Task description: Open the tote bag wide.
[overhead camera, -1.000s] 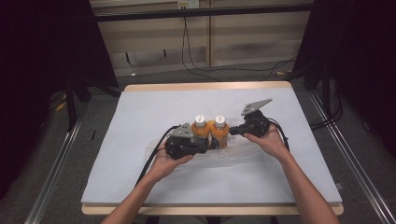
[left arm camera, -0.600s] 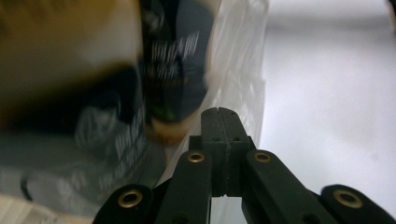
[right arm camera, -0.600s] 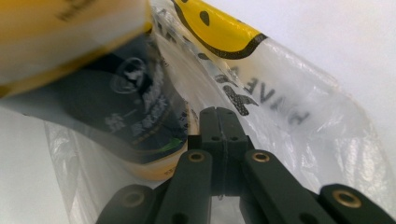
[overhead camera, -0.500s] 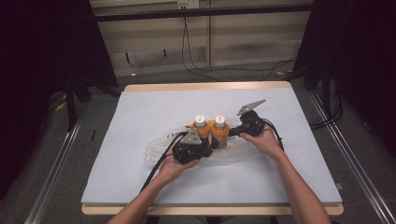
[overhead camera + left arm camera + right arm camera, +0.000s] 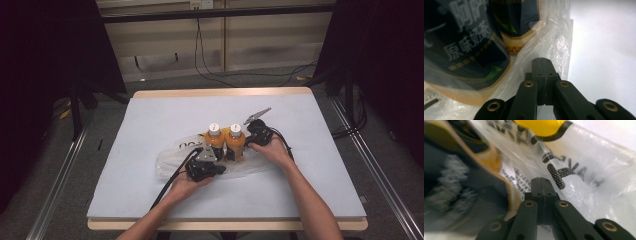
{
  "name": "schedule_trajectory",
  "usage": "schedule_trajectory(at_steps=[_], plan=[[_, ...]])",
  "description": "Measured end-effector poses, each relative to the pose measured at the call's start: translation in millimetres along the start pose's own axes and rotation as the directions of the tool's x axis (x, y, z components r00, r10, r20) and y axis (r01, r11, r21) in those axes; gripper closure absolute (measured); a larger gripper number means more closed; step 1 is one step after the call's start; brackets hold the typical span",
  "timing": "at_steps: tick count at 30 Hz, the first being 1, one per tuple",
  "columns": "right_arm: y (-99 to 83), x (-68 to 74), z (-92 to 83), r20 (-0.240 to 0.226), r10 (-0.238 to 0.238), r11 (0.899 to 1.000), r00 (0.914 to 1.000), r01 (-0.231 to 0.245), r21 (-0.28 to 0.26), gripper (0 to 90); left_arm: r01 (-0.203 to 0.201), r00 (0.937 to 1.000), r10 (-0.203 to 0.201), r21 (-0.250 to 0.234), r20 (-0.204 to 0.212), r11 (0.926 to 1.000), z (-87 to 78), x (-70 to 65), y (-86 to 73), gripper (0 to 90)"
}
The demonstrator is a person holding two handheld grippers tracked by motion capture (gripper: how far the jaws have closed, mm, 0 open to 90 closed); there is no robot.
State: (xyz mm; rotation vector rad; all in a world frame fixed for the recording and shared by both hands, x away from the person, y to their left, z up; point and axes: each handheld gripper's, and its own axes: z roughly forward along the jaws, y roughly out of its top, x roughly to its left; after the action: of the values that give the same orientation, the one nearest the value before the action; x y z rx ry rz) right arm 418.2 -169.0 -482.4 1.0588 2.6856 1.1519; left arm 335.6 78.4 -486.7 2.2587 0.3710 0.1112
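Two orange bottles with white caps, one point(image 5: 216, 143) beside the other point(image 5: 235, 143), stand upright on a clear plastic bag point(image 5: 172, 157) at the table's middle. My left gripper point(image 5: 206, 167) sits at their near side, jaws pressed together with the bag's film point(image 5: 554, 42) at the tips point(image 5: 541, 60). Both bottles' dark labels, the nearer point(image 5: 469, 50) and the farther point(image 5: 516, 22), loom just left of it. My right gripper point(image 5: 257, 132) is against the right bottle's far right side, jaws shut point(image 5: 541, 180) on printed bag film point(image 5: 586, 170), with a blurred bottle point(image 5: 461, 182) to the left.
The pale blue table top point(image 5: 150, 115) has open room all around the bag. Black cables trail from both grippers toward the person's forearms. Metal rails run along the floor on either side, and cables hang at the back wall.
My left gripper has slid right and toward the person, ending in front of the bottles. My right gripper has edged left, closer to the right bottle. The bottles stay upright.
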Motion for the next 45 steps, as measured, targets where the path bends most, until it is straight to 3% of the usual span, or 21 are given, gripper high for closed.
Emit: schedule_trajectory(at_steps=[2,6,8,9,10,14,15,18,24,27,29,30,32,33,41,45], plan=[[0.8,-1.1,0.9,-0.002,0.003,1.0,1.0,-0.003,-0.004,90.0,-0.01,0.9999,0.01,0.014,-0.013,0.9999,-0.7,-1.4,0.2,90.0],[5.2,-2.9,4.2,0.006,0.008,1.0,0.9999,-0.008,-0.001,90.0,-0.003,0.9999,0.003,0.024,0.016,0.9997,-1.6,-1.2,0.0,90.0],[13.5,-1.0,8.6,0.057,-0.019,1.0,0.9982,0.018,0.017,90.0,-0.039,0.999,0.039,0.036,0.024,0.9986,-2.1,-3.1,0.9,90.0],[13.5,-1.0,8.6,0.057,-0.019,1.0,0.9982,0.018,0.017,90.0,-0.045,0.9984,0.044,0.031,0.036,0.9985,-1.7,-4.3,1.3,90.0],[16.1,-0.2,10.7,0.065,-0.03,0.999,0.9974,0.029,0.018,90.0,-0.057,0.9978,0.055,0.061,0.037,0.9965,-3.8,-4.9,2.5,90.0],[18.0,-4.1,16.4,0.039,0.007,1.0,0.9992,-0.006,-0.016,90.0,-0.061,0.9971,0.059,0.04,0.048,0.9974,-3.7,-7.2,0.2,90.0],[18.1,-5.6,17.1,0.036,0.014,1.0,0.9992,-0.013,-0.022,90.0,-0.073,0.9964,0.07,0.065,0.048,0.9952,-5.5,-7.0,1.1,90.0],[21.6,-8.1,20.0,0.059,0.028,0.999,0.9979,-0.026,-0.034,90.0,-0.051,0.997,0.049,0.04,0.06,0.9979,-4.2,-6.0,-0.7,90.0],[31.7,-13.5,25.1,0.076,0.047,0.999,0.996,-0.046,-0.016,90.0,-0.05,0.9969,0.047,0.036,0.062,0.9981,-4.5,-5.9,-1.3,90.0],[35.8,-17.5,28.7,0.065,0.064,0.998,0.9959,-0.062,-0.021,90.0,-0.033,0.9966,0.031,0.019,0.076,0.9993,-4.1,-6.5,-3.1,90.0],[39.5,-20.0,30.6,0.078,0.063,0.998,0.995,-0.062,-0.016,90.0,-0.024,0.9965,0.021,0.04,0.081,0.9989,-5.5,-6.1,-2.5,90.0],[43.6,-21.1,33.3,0.098,0.065,0.998,0.993,-0.064,-0.014,90.0,-0.032,0.9963,0.028,0.046,0.081,0.9984,-5.8,-6.1,-2.1,90.0],[45.1,-21.9,34.6,0.101,0.072,0.997,0.9922,-0.071,-0.015,90.0,-0.029,0.9953,0.027,0.027,0.093,0.9992,-4.6,-7.1,-3.0,90.0],[46.5,-23.2,35.8,0.098,0.072,0.997,0.9926,-0.071,-0.018,90.0,-0.038,0.9953,0.033,0.051,0.091,0.998,-6.1,-7.2,-2.0,90.0],[52.7,-30.6,40.6,0.109,0.1,0.995,0.9891,-0.097,-0.032,90.0,-0.044,0.9916,0.039,0.038,0.124,0.9983,-5.7,-12.9,-2.9,90.0],[57.8,-31.3,44.1,0.148,0.105,0.994,0.9834,-0.101,-0.036,90.0,-0.039,0.9911,0.034,0.039,0.128,0.9985,-5.5,-12.4,-2.6,90.0]])
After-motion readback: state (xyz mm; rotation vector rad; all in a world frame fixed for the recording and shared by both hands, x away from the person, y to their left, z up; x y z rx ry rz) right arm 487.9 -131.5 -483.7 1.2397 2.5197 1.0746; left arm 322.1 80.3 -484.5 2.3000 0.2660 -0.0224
